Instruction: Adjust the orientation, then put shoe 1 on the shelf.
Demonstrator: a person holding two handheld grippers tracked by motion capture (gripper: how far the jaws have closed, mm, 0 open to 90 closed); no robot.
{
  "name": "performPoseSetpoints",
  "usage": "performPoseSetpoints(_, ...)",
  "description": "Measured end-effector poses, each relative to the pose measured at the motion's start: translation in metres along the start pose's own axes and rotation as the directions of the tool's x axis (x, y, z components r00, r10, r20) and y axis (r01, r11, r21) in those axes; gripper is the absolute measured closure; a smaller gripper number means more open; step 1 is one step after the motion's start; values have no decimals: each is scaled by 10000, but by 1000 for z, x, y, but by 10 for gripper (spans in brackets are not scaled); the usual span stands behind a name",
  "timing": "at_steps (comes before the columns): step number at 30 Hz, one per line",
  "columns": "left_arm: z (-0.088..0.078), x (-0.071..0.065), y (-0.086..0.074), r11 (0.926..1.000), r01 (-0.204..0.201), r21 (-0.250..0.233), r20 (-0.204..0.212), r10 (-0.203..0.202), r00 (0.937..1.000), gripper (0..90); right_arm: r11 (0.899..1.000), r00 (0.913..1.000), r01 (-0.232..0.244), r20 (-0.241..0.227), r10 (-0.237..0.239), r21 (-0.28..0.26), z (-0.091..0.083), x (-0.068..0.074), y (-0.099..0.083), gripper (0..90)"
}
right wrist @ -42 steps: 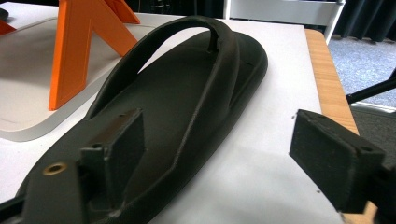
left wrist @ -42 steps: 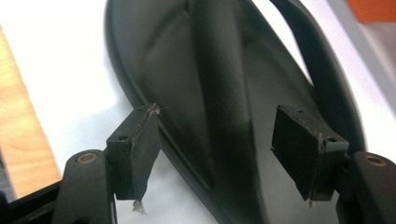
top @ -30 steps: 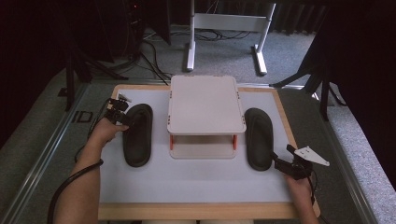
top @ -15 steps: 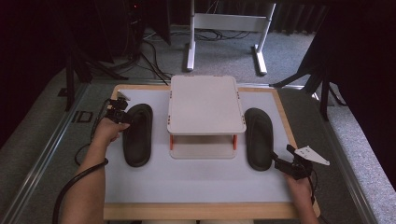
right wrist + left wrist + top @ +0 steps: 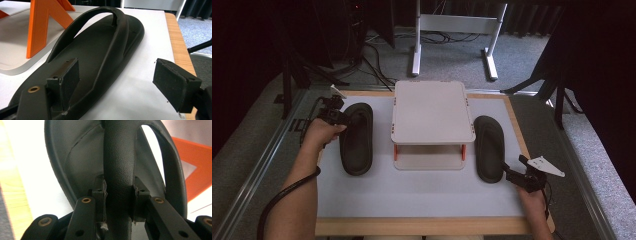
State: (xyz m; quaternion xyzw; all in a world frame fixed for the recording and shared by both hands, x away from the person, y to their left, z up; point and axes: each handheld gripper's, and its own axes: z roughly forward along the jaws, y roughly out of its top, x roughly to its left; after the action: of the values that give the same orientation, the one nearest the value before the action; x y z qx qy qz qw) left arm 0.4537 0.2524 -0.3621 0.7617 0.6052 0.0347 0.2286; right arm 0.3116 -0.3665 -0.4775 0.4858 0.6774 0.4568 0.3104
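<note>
Left of the two-tier stand [image 5: 432,120], the left gripper [image 5: 333,116] clamps the strap [image 5: 119,170] at the far end of the left flip-flop [image 5: 357,140], whose long axis runs straight toward the person, while the right gripper [image 5: 517,176] waits with jaws apart.

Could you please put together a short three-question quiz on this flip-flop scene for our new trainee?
1. True or false: the left gripper is shut on the strap of the left flip-flop.
2. What stands between the two flip-flops? A) a bowl B) a small two-tier rack C) a box of tools
3. How do the right gripper's jaws stand, and do they hold anything?

Key:
1. True; both pads press on the strap.
2. B; its orange posts join the two shelves.
3. Open, holding nothing; one jaw hangs over the heel of the right flip-flop, the other over the white mat.
</note>
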Motion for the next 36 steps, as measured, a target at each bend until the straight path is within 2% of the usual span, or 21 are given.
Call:
performPoseSetpoints(2,-7,-3,0,10000,50,-75,9,-50,10000,702,10000,10000,0,-18,0,13,0,0,0,204)
performPoseSetpoints(3,-17,-7,1,10000,43,-86,65,-42,10000,702,10000,10000,3,-22,-3,25,0,0,0,204)
performPoseSetpoints(4,-17,-7,1,10000,43,-86,65,-42,10000,703,10000,10000,3,-22,-3,25,0,0,0,204)
performPoseSetpoints(9,-38,-17,5,10000,6,93,169,-7,9999,703,10000,10000,-1,-95,2,82,1,0,0,204)
performPoseSetpoints(13,-56,-25,10,10000,-60,-3,298,61,9995,703,10000,9999,-34,-119,34,71,0,-1,0,204)
performPoseSetpoints(19,-78,-36,20,9996,52,-291,552,-36,9985,702,10000,9999,-25,-113,27,93,1,-1,0,204)
performPoseSetpoints(22,-83,-46,26,9989,13,-477,787,24,9969,701,9999,10000,-25,-95,26,130,1,-1,0,204)
performPoseSetpoints(25,-84,-56,31,9989,-96,-454,926,138,9956,701,9999,10000,-24,-85,25,116,1,-1,0,204)
performPoseSetpoints(28,-84,-67,37,9985,-386,-379,1025,423,9938,701,9999,9999,-36,-97,37,111,1,-1,0,204)
performPoseSetpoints(32,-83,-82,46,9979,-396,-511,1270,458,9908,700,9999,9999,-78,-102,79,82,1,-1,0,204)
performPoseSetpoints(36,-80,-99,55,9969,-665,-421,1276,713,9893,700,9999,9999,-82,-104,83,91,1,-1,0,204)
